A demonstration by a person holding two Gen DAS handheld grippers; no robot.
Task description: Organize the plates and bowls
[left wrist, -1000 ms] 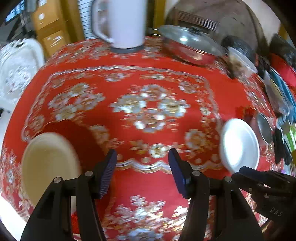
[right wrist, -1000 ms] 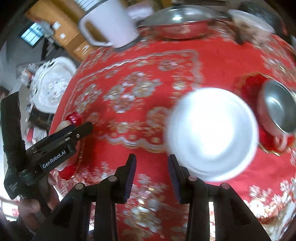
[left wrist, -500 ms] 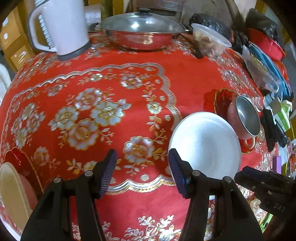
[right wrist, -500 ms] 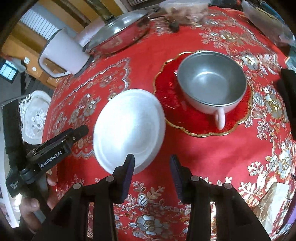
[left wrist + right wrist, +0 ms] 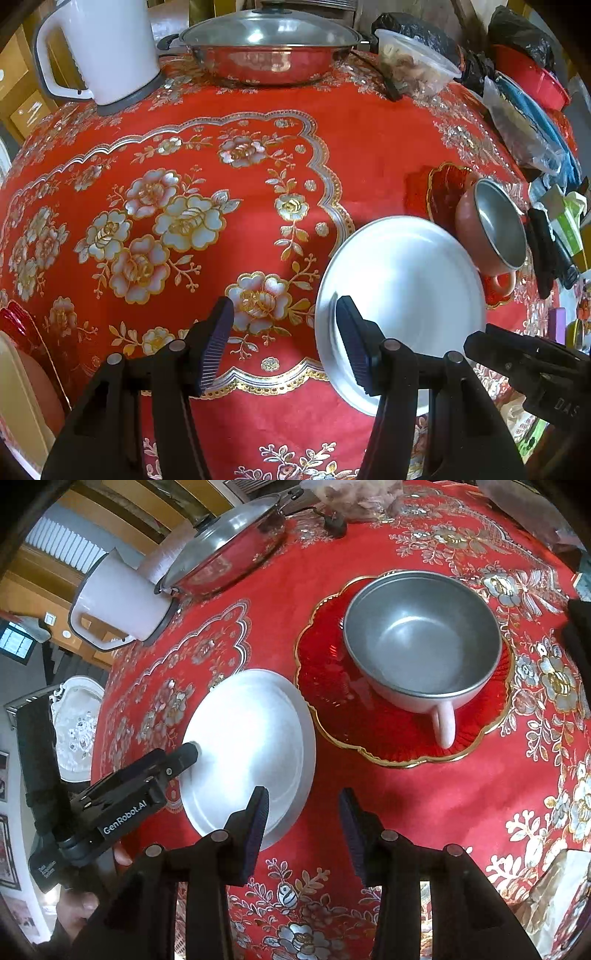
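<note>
- Left gripper (image 5: 284,341): fingers are spread wide, nothing is held between them; the right finger's pad (image 5: 352,341) is seen over the near-left rim of the white plate (image 5: 402,291), contact cannot be told.
- In the right wrist view the left gripper (image 5: 190,753) is seen with its tip at the plate's left edge (image 5: 251,746).
- Right gripper (image 5: 303,823): fingers are spread, nothing is gripped; the left finger (image 5: 256,823) is seen in front of the plate's near rim, bare red tablecloth (image 5: 406,812) is seen between the fingers.
- White plate is lying flat on the cloth, ahead-left of the right gripper's fingers, ahead-right of the left gripper's.
- Metal-lined pink cup (image 5: 421,646) is set on a red gold-rimmed saucer (image 5: 332,701), ahead-right of the right fingers, just beside the plate.
- Lidded steel pan (image 5: 269,48) and white kettle (image 5: 107,48) are seen far ahead of the left fingers.
- A cream plate (image 5: 18,398) on red is seen at far left of the left fingers.
</note>
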